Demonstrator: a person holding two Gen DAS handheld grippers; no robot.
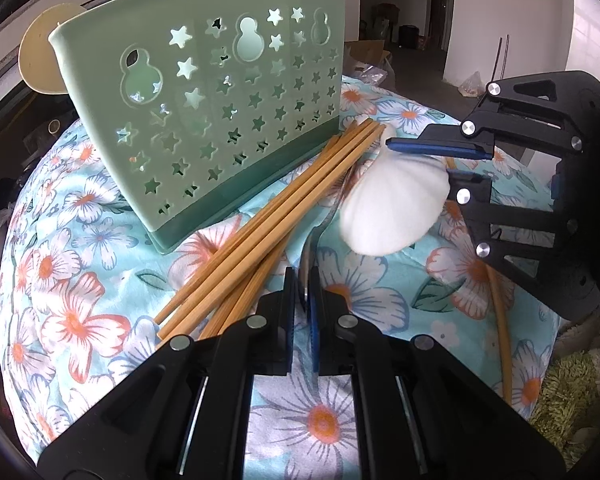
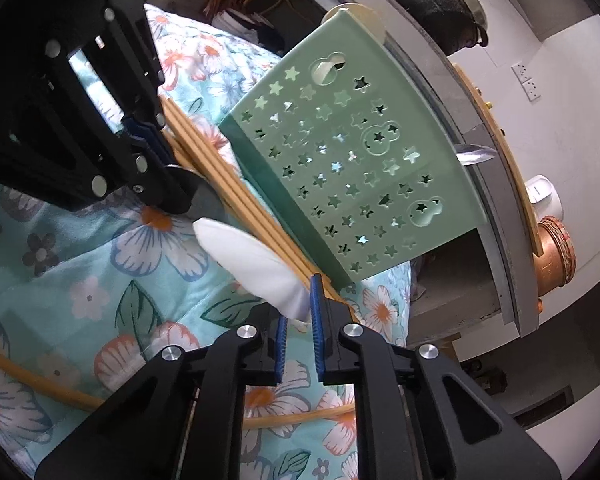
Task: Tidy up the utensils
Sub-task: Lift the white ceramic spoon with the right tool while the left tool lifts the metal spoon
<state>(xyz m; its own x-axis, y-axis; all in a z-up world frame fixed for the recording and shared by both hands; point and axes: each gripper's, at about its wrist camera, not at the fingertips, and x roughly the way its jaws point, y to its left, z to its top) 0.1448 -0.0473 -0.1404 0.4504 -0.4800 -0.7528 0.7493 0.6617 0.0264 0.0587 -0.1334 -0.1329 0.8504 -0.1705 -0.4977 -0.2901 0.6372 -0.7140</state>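
We see a soft, puffy quilt with orange and white flowers on light blue cloth (image 1: 80,320), and the utensils lie on it. A pale green plastic holder with star-shaped holes and gourd-shaped holes (image 1: 220,120) stands on the quilt, leaning a little, with a darker green band along its bottom. Just beside its base lies a bunch of long, thin, smooth wooden chopsticks (image 1: 260,216), side by side. A shiny metal spoon tip (image 2: 474,155) pokes out past the holder's top edge. A white ceramic soup spoon with a smooth, rounded bowl (image 1: 396,200) lies next to the chopsticks. Our left gripper (image 1: 304,280) is black with ridged blue pads, and its jaws are pressed nearly together on a thin, flat metal handle (image 1: 310,248) that stands on edge between them. Our right gripper (image 2: 300,312) looks the same, and its jaws are nearly together around the narrow end of the white spoon, which sits between the blue pads. A long, round, yellow rubbery tube (image 2: 40,380) curves across the quilt near the right gripper.
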